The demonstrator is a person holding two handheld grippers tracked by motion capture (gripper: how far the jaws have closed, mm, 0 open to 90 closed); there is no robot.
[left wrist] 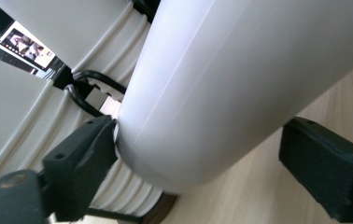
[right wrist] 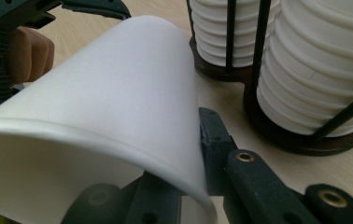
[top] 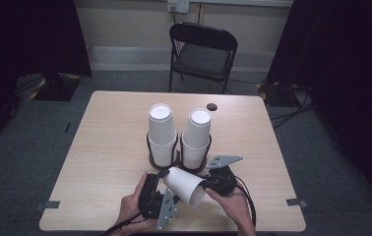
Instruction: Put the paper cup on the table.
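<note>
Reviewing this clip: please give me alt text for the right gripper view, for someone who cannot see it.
A white paper cup lies on its side, its rim wall pinched in the right claw, one jaw inside the mouth and one outside. Beyond it on the wooden table stand two cup stacks in dark wire holders, and a hand with the other claw is at upper left.

The high view is evenly lit from overhead, the pale tabletop (top: 105,147) bright while both side edges sink into near black. Shadows are soft and short. Both gripper views are soft: the white cup (left wrist: 240,84) is blurred and slightly overexposed, and the black fingers (right wrist: 212,140) are smeared close to the lens.
</note>
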